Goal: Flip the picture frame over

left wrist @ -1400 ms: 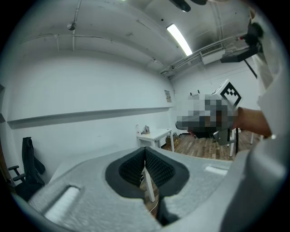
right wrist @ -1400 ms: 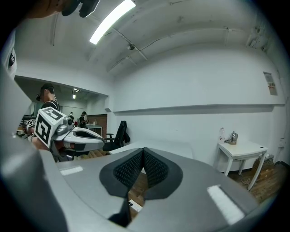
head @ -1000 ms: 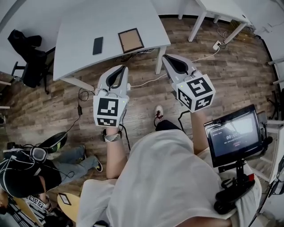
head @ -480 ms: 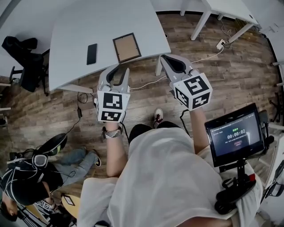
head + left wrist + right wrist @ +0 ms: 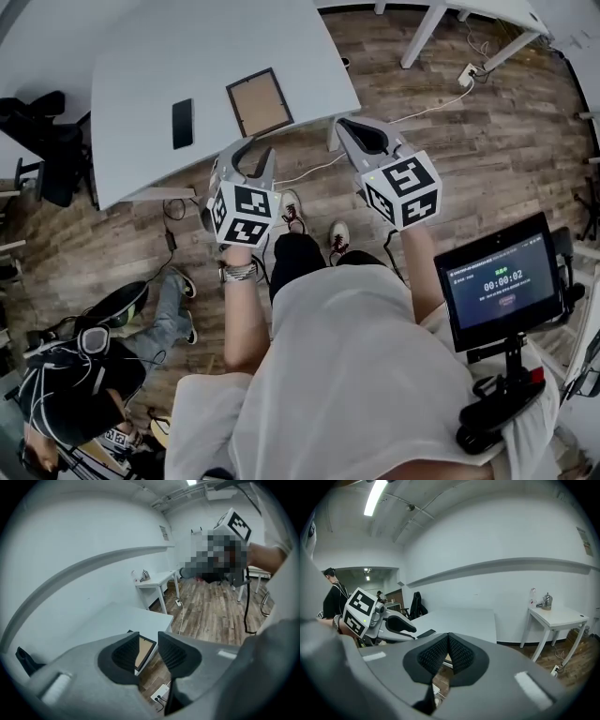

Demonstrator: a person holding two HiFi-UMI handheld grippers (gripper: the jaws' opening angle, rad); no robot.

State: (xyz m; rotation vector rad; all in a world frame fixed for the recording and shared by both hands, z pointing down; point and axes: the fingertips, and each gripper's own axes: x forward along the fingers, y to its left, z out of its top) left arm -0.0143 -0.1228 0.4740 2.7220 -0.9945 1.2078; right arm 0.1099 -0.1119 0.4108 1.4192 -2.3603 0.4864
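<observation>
The left gripper's [image 5: 149,637] ribbed black fingers [image 5: 123,652] stand well apart, having just been opening, and grip nothing; the picture frame [image 5: 259,101] shows through the gap, farther off. The right gripper's [image 5: 447,637] fingers [image 5: 461,656] meet at the tips, empty. Both hang over the floor [image 5: 469,169], just short of the table's [image 5: 141,56] near edge. The frame lies flat close to that edge, a thin dark rim round a matt brown panel. A slim black phone [image 5: 182,123] lies to its left, apart from it. The tabletop is smooth pale grey; the floor is worn wood plank, crossed by a white cable [image 5: 309,171].
</observation>
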